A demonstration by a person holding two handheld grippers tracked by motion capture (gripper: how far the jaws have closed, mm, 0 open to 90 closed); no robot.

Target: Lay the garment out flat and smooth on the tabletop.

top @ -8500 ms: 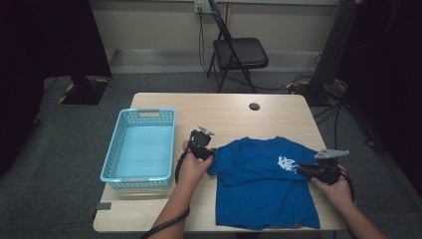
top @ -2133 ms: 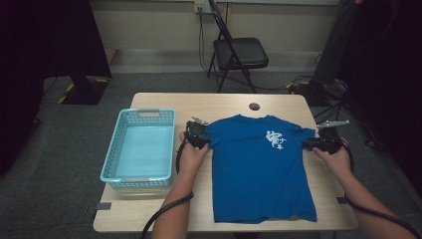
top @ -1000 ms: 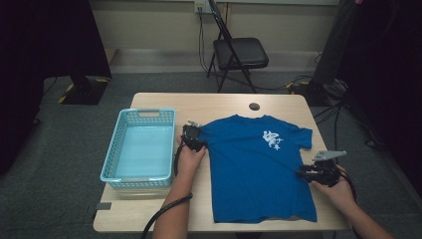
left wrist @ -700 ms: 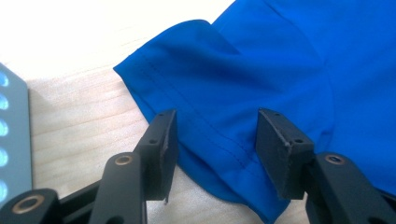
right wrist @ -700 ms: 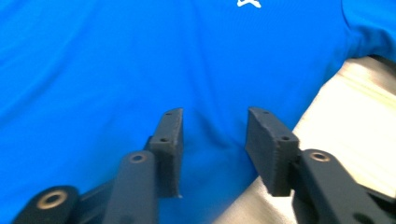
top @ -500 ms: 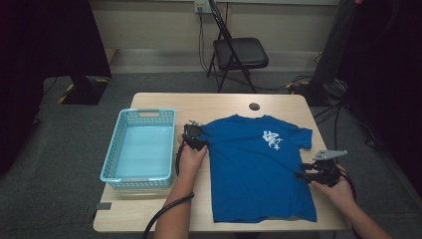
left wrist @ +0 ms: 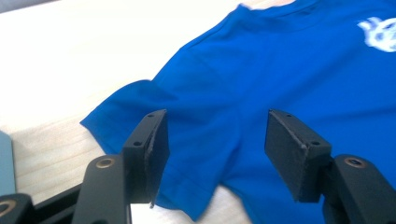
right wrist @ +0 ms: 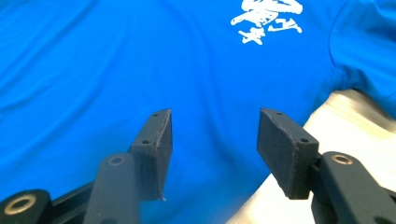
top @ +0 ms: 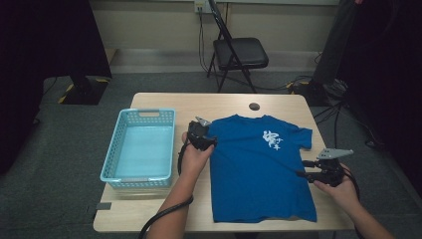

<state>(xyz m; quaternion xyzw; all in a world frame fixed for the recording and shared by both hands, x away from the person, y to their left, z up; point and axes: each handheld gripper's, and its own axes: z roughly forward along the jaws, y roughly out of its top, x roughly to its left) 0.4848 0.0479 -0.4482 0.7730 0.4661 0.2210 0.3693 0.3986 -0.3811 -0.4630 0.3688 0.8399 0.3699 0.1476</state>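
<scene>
while basket (top: pixel 139 149) shows overhead, shirt (left wrist: pixel 261 93) close-up

The left gripper (left wrist: pixel 217 154) hangs just above a blue T-shirt (left wrist: pixel 280 79) with its two black jaws spread wide and nothing between them. The shirt lies flat on a pale wooden table (left wrist: pixel 70 51), its short sleeve (left wrist: pixel 135 112) reaching toward the left-hand jaw. A white print (left wrist: pixel 379 31) shows at upper right.
</scene>
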